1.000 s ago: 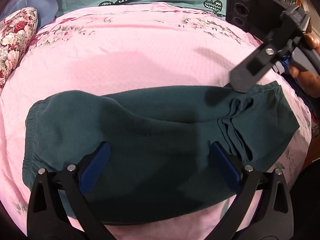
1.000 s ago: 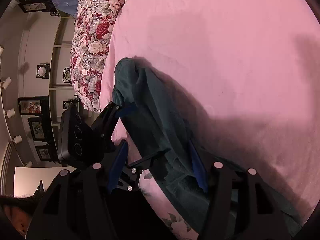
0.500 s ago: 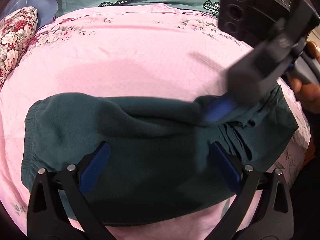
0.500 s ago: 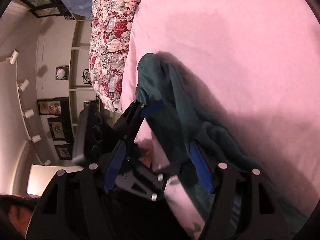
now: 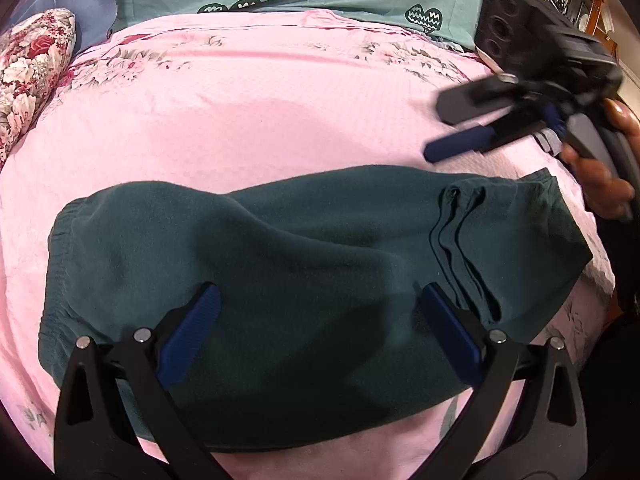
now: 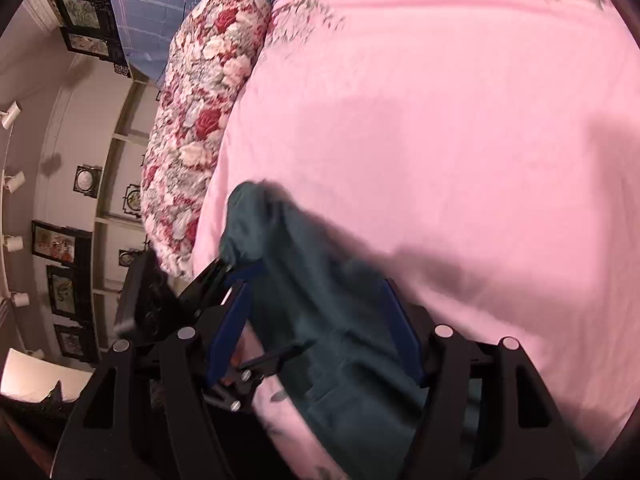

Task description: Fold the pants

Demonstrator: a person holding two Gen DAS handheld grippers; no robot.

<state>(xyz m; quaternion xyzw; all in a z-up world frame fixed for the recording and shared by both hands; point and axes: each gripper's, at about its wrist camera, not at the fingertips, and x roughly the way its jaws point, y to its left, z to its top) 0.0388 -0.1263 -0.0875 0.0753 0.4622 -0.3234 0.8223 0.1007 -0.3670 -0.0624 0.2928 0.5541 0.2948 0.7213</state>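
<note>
- Lying folded across the pink bedspread (image 5: 280, 120) in the left wrist view, the dark green pants (image 5: 280, 260) stretch from an elastic waistband at the left to bunched fabric folds at the right.
- The left gripper (image 5: 320, 300) hangs above the pants with its blue-padded fingers (image 5: 192, 332) spread wide, nothing between them.
- The right gripper (image 5: 452, 128) shows blurred at the upper right, over the bedspread just beyond the pants' far edge, fingers parted and empty.
- A floral pillow (image 5: 28, 76) sits at the far left.
- In the right wrist view, the right gripper's fingers (image 6: 400, 332) stand wide apart above the pants, gripping nothing.
- The left gripper appears beside the pants' near edge.
</note>
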